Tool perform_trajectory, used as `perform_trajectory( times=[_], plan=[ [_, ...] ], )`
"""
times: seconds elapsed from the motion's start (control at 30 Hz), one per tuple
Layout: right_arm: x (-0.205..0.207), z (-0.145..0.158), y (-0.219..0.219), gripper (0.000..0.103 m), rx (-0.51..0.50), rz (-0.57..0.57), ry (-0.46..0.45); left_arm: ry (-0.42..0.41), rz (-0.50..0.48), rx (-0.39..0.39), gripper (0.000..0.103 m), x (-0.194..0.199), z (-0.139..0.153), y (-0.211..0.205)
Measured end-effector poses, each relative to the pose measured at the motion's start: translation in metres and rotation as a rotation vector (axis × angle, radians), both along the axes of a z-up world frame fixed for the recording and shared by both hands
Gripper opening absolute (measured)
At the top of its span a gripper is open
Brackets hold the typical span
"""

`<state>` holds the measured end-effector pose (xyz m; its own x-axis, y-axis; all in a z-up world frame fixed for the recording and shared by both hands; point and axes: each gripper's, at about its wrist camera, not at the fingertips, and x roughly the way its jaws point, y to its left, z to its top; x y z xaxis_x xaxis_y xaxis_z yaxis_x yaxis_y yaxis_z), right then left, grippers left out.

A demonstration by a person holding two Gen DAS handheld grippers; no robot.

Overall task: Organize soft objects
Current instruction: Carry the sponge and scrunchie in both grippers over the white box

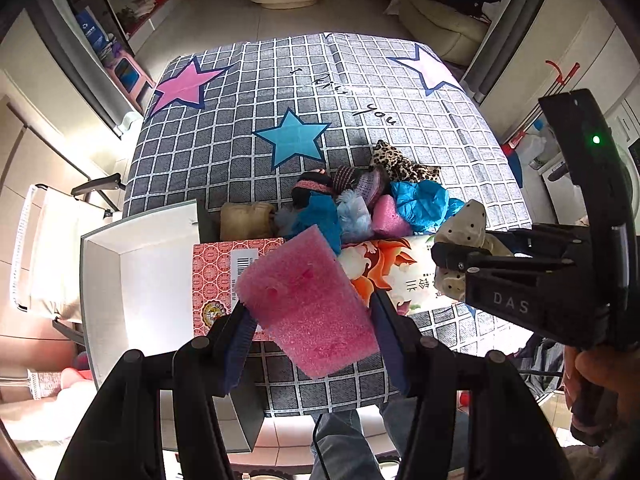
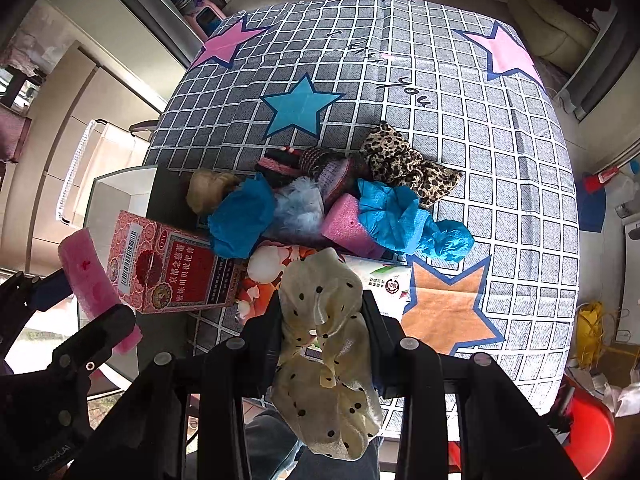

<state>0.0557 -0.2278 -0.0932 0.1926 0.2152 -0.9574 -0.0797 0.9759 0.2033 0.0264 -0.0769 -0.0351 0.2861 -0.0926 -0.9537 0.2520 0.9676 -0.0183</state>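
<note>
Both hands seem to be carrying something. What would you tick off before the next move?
1. Left tool clamped on the pink foam block: ok.
2. Right tool clamped on the dotted cream scrunchie: ok.
3. Both items lifted clear of the pile of soft things: ok.
4. White box at the left open, with room showing: ok.
5. Which container each item belongs in: cannot tell.
6. The two tools apart from each other: ok.
</note>
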Motion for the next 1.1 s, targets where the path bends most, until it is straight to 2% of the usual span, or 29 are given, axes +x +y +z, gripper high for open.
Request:
perform_trajectory(
  times=[0.17,0.27,0.57,0.87,1.1],
  plan=[
    [-0.004,0.009,0.043,0.038,0.010,0.086,-0.012,-0.033,0.107,0.028,0.061,-0.014,0.007,0.042],
    [-0.006,0.014,0.074,0.038,0.014,0.160,-0.015,-0.030,0.189,0.023,0.061,-0.018,0.007,0.071],
    [-0.010,0.026,0.160,0.038,0.013,0.377,-0.037,-0.025,0.387,0.072,0.061,-0.041,-0.003,0.142],
    [-0.007,0.031,0.230,0.038,0.043,0.535,-0.030,0.005,0.461,0.096,0.061,-0.064,-0.016,0.171],
    [-0.008,0.027,0.259,0.038,0.022,0.618,-0.003,0.022,0.503,0.096,0.061,-0.070,-0.023,0.181]
  ],
)
